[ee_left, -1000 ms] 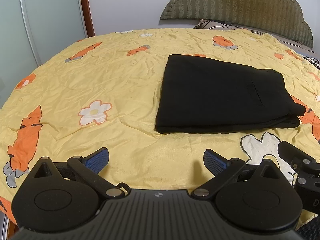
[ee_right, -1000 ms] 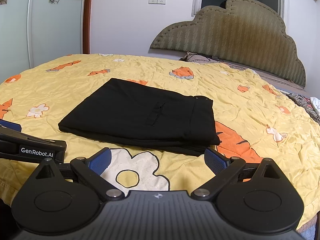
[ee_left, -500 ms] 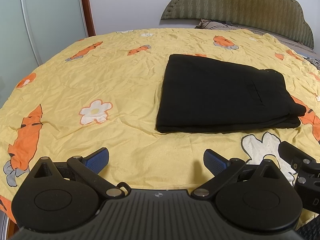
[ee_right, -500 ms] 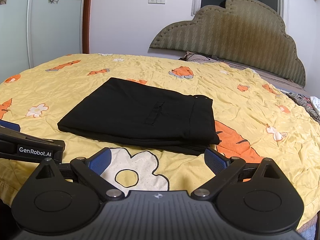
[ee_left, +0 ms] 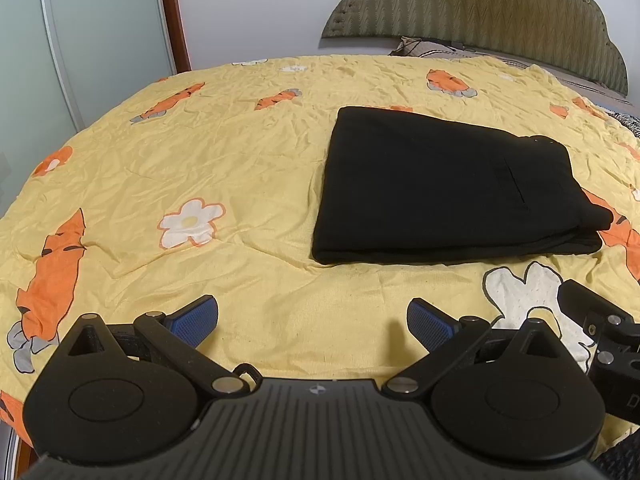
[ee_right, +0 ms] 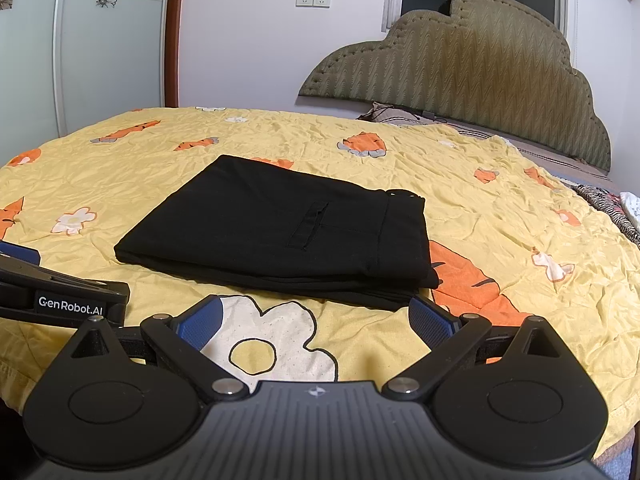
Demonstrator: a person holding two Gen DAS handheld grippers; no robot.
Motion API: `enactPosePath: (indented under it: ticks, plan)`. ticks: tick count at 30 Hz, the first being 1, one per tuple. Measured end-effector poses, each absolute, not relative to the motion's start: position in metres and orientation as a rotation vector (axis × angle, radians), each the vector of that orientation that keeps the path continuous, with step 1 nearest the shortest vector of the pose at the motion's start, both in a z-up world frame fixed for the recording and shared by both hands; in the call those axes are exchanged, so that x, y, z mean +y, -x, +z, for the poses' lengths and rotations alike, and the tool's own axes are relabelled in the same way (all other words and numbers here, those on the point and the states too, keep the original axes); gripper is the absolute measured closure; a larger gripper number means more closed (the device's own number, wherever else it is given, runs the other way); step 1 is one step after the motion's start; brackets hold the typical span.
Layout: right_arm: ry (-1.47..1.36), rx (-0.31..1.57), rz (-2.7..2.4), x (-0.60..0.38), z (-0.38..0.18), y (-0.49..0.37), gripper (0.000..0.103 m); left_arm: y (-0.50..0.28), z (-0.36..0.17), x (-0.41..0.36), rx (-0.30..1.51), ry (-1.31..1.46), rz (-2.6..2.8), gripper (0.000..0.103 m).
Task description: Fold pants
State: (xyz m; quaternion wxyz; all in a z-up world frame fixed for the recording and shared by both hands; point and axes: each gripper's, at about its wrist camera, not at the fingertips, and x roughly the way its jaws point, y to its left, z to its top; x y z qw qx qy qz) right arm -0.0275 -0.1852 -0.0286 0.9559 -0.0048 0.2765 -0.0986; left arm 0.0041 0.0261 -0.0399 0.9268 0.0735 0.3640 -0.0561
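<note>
From the left wrist camera, the left gripper (ee_left: 313,316) sits low over the near edge of the bed. It points forward and is level. Its two blue fingers (ee_left: 194,317) are spread wide apart and hold nothing. Only yellow blanket (ee_left: 240,168) shows between them. The black pants (ee_left: 436,188) lie ahead and a bit to the right, apart from the fingers. They are folded into a flat, neat stack on the blanket. A white flower print (ee_left: 191,222) lies to the left of the pants. At the right edge, part of the right gripper (ee_left: 600,332) pokes into view, close beside the left one.

From the right wrist camera, the right gripper (ee_right: 316,318) also sits low and level near the bed's edge. Its blue fingers (ee_right: 200,320) are wide open and empty. The pants (ee_right: 280,228) lie just past the fingertips, in the middle of the bed. The near edge of the stack shows several layers. The right finger tip looks very close to the stack's near corner, but I cannot tell if it touches. A big white flower print (ee_right: 276,344) is between the fingers. On the left, a black piece of the left gripper (ee_right: 60,300) reaches in. A padded headboard (ee_right: 472,76) stands at the far end of the bed.
</note>
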Motion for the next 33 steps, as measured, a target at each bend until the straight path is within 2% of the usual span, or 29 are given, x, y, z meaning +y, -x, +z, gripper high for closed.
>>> enactPosePath:
  ticks: [33]
  plan:
    - [0.011,0.568,-0.202,-0.1862,-0.0327,0.0270,0.003,-0.0037,-0.0406,0.0267,0.747,-0.151,-0.113,0.001]
